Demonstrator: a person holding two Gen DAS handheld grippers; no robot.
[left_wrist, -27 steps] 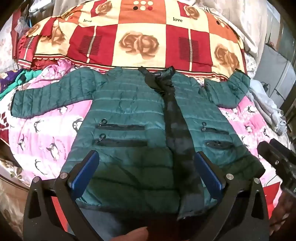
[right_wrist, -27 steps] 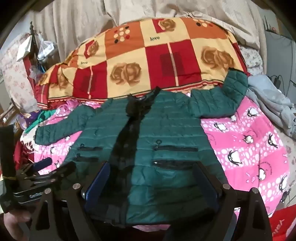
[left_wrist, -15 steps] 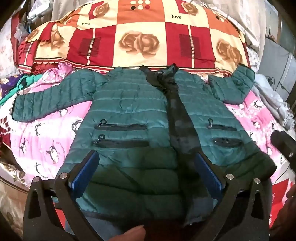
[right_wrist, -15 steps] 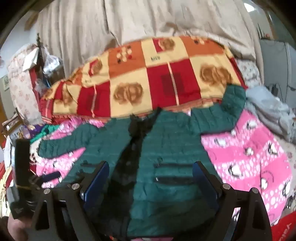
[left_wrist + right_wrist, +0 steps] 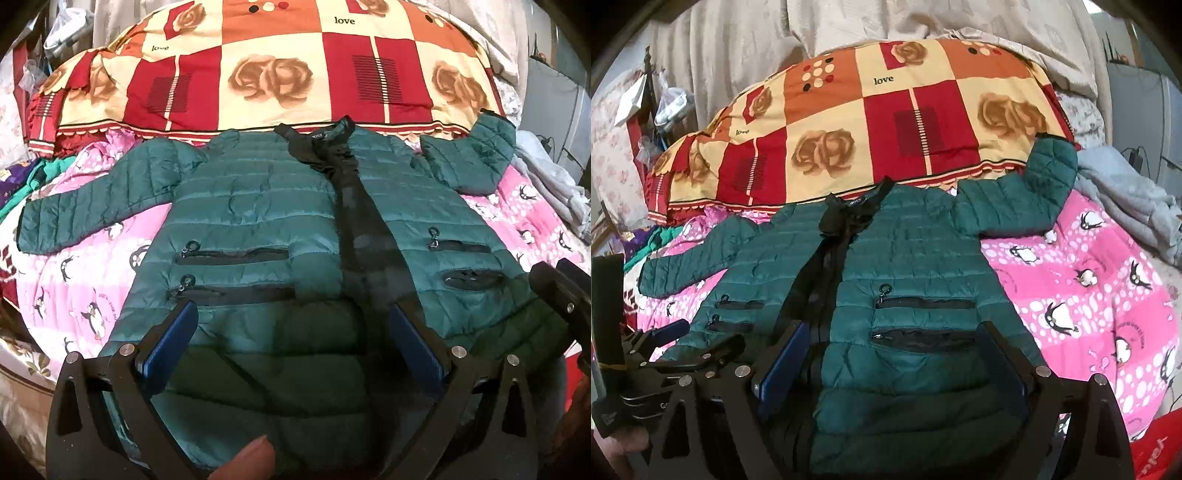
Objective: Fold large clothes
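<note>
A dark green quilted jacket point(image 5: 258, 206) lies front-up on the bed, sleeves spread to both sides, its black front placket point(image 5: 358, 221) running down the middle. My left gripper point(image 5: 291, 332) hovers over the jacket's lower hem, open, with nothing between its blue pads point(image 5: 173, 332). In the right wrist view the same jacket point(image 5: 916, 266) fills the centre. My right gripper point(image 5: 894, 354) hangs above the hem's right half, open and empty. The left gripper point(image 5: 665, 343) shows at that view's left edge, and the right gripper's black body point(image 5: 561, 291) at the left wrist view's right edge.
A pink penguin-print sheet point(image 5: 1089, 295) covers the bed. A red, orange and cream rose-pattern quilt point(image 5: 280, 66) is piled behind the jacket's collar. Grey clothing point(image 5: 1126, 206) lies at the right. A beige curtain point(image 5: 812, 33) hangs behind. A fingertip point(image 5: 251, 458) shows at the bottom.
Both views have shifted a little over the jacket; the right wrist view tipped up and came back down. Both grippers stay open and the jacket has not moved.
</note>
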